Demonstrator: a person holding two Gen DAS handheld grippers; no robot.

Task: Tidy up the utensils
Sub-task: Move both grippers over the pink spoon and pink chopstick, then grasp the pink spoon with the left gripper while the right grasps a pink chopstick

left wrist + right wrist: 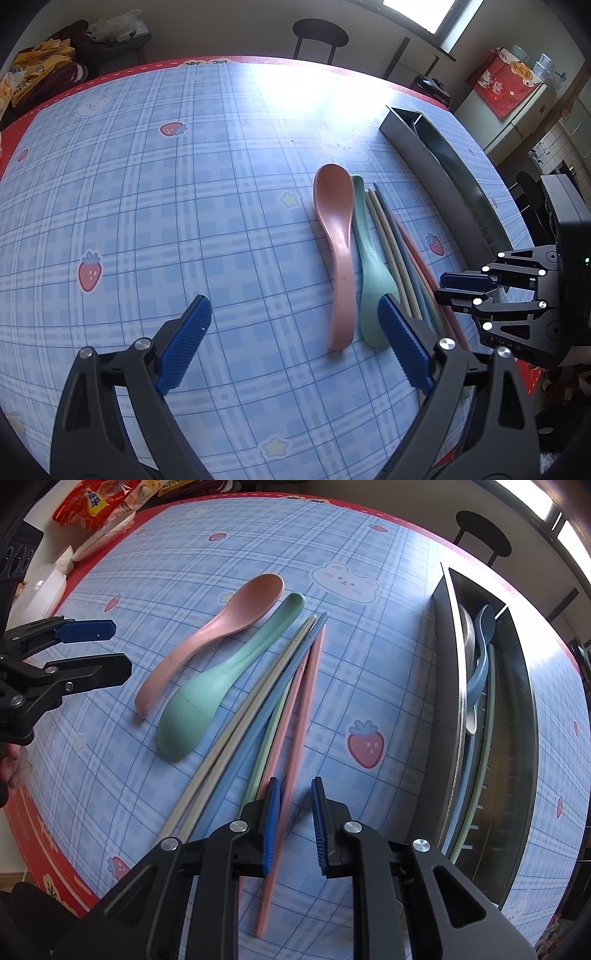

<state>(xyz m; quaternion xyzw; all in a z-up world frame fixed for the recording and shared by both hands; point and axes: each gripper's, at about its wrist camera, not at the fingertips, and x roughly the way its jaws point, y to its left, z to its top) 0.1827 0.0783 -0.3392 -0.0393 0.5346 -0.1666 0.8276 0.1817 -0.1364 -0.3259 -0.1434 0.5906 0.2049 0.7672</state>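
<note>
My right claw (293, 823) hung over the near ends of the chopsticks (266, 716), its jaws narrowed around one pink stick (295, 746); whether the pads pressed it, I could not tell. My left claw (293, 341) stood wide and held nothing, its right pad over the green spoon (369, 280). The pink spoon (338, 251) lay just beside the green one, mid-table (147, 206). Toward the table's right edge stood the metal tray (517, 716), with a blue spoon (480, 653) and more chopsticks inside.

Pink spoon (334, 254) beside green spoon (365, 266) — chopsticks (391, 240) alongside.
</note>
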